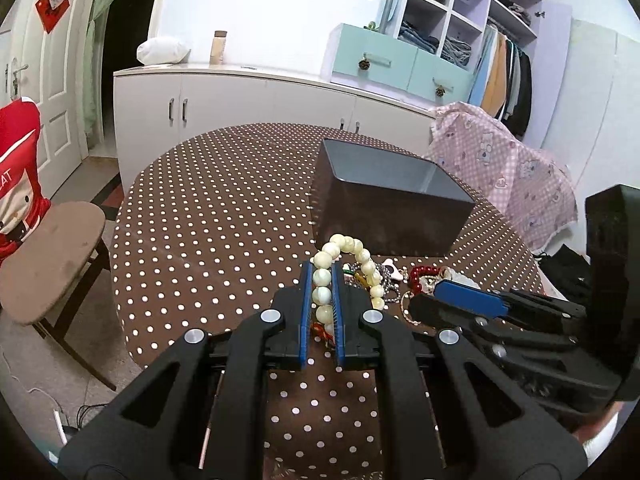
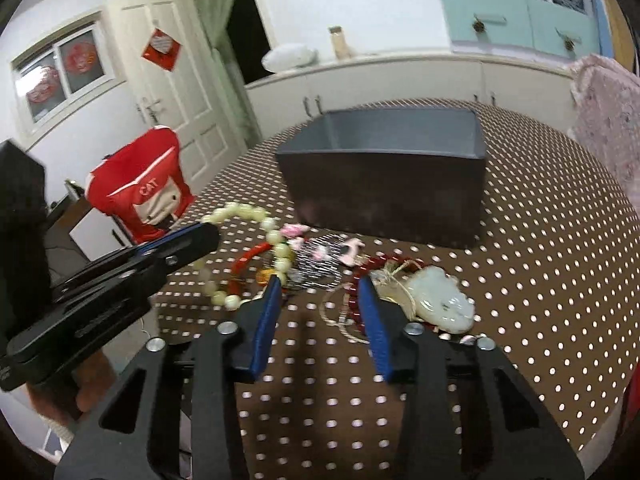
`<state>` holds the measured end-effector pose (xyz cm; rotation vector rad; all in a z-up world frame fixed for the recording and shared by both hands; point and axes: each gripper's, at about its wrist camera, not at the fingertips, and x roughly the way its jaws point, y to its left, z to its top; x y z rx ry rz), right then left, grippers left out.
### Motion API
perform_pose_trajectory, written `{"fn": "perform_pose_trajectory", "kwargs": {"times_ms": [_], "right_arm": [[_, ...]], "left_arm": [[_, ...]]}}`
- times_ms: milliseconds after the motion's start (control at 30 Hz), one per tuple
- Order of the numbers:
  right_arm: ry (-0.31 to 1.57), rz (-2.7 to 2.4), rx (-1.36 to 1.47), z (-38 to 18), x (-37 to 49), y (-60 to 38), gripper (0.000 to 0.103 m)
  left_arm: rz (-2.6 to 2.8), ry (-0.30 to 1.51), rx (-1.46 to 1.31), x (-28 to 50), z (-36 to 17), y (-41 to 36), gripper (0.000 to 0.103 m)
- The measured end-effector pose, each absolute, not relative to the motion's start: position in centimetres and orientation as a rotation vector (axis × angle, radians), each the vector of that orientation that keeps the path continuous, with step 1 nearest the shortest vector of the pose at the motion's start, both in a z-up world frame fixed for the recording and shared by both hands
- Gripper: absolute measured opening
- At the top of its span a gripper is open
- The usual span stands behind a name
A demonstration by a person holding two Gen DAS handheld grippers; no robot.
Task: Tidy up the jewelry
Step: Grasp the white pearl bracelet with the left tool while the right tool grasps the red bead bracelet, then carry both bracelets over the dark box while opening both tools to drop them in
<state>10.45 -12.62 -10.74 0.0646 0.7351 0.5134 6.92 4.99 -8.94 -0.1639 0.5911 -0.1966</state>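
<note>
Cream bead bracelet (image 1: 347, 270) clamped between the left gripper (image 1: 321, 280) pads, above the table (image 1: 208, 216) near its front edge.
The right gripper (image 2: 320, 300) tilts downward over the jewelry pile (image 2: 320, 264), jaws apart around a red bead strand (image 2: 374, 266), gripping nothing; the dark box (image 2: 384, 196) stands just behind.

Lighting: even, bright indoor light on both views; white walls upper centre slightly washed out. Shadows: soft, under the box (image 1: 392, 216) on the counter (image 1: 208, 216). Right wrist view: overall motion blur, dots smeared. Left wrist view: sharp. Both: strong fisheye bending, black corners.
</note>
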Motion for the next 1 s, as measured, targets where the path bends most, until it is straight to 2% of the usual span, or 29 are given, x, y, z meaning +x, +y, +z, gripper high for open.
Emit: {"fn": "perform_pose_trajectory", "kwargs": {"times_ms": [33,133,200,367,567,1000], "right_arm": [[0.736,0.502,0.054,-11.0,10.4,-12.6,0.02],[0.746,0.457,0.009,-11.4,11.0,-12.3,0.008],[0.739,0.436,-0.044,-11.5,11.3,-11.7,0.005],[0.733,0.418,-0.118,-11.6,11.5,-10.9,0.006],[0.753,0.443,-0.033,-11.2,11.6,-12.2,0.006],[0.604,0.433,0.052,-6.2,9.6,-16.0,0.006]], "left_arm": [[-0.202,0.593,-0.165,7.0,-9.1,4.9,0.01],[-0.215,0.597,-0.166,7.0,-9.4,4.9,0.01],[-0.225,0.6,-0.162,7.1,-9.5,4.7,0.01],[-0.239,0.601,-0.163,7.3,-9.7,4.5,0.01],[-0.253,0.58,-0.172,7.2,-9.3,4.4,0.01],[-0.279,0.518,-0.154,7.4,-6.9,3.1,0.01]]}}
